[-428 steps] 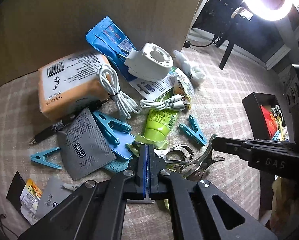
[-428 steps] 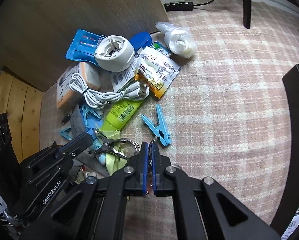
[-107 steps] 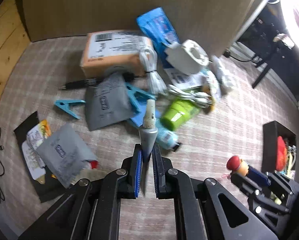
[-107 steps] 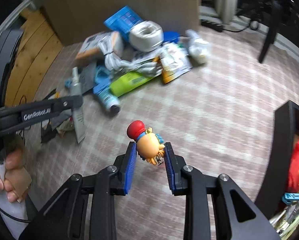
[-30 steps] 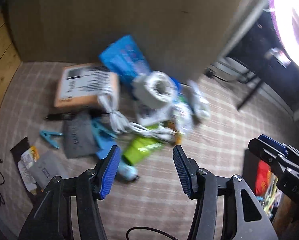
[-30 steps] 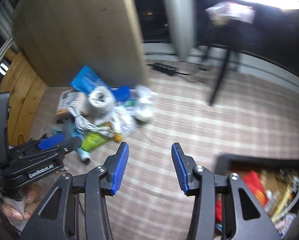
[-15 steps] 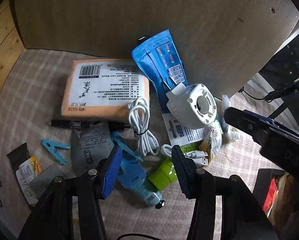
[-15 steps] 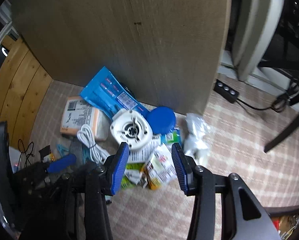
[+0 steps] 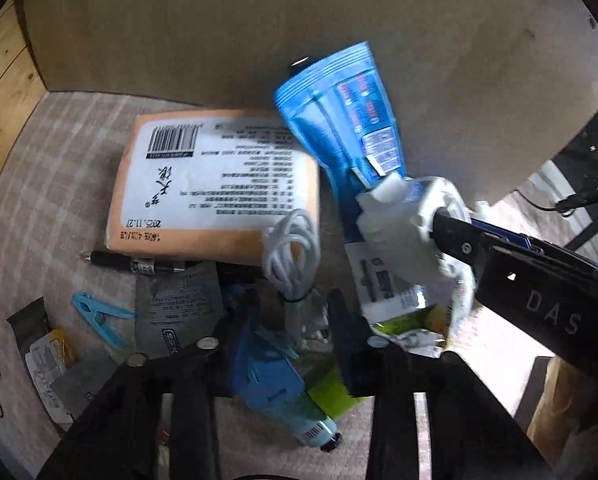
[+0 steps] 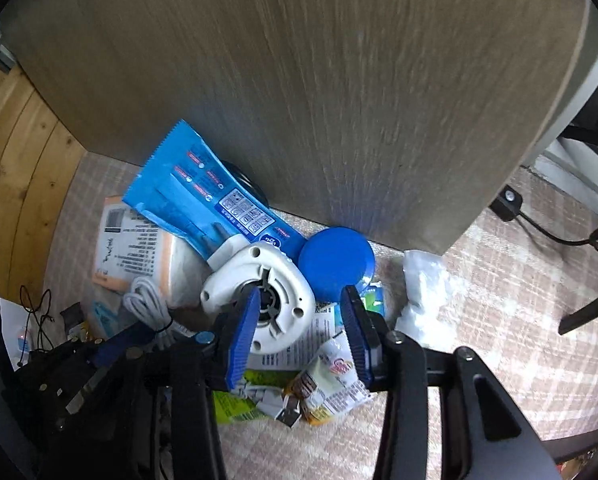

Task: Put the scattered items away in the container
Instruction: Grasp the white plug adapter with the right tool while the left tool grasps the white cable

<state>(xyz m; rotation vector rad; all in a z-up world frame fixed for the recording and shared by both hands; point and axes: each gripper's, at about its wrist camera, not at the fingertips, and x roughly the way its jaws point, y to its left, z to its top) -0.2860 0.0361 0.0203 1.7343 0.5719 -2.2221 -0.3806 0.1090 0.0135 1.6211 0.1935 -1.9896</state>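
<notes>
A pile of items lies on the plaid cloth against a wooden board. My right gripper [image 10: 299, 304] is open, one finger over the middle of a white round plastic device [image 10: 275, 292] and the other beside it; it also shows in the left wrist view [image 9: 415, 216]. My left gripper [image 9: 295, 320] is open and low over a coiled white cable [image 9: 295, 248] and a blue clip holder [image 9: 267, 368]. Around them lie a blue pouch [image 9: 347, 120], an orange tissue pack [image 9: 215, 184], a blue round lid [image 10: 335, 264] and a green tube [image 9: 331, 388].
A black pen [image 9: 131, 264], a grey sachet [image 9: 175, 308], a blue peg [image 9: 99, 316] and dark sachets [image 9: 47, 352] lie left. A white plastic bag [image 10: 423, 292] and a snack packet [image 10: 331, 380] lie right. The wooden board [image 10: 339, 80] stands close behind the pile.
Both grippers, open throughout, have dropped closer to the pile. The right gripper now straddles one side of the white device; the left is now right over the cable.
</notes>
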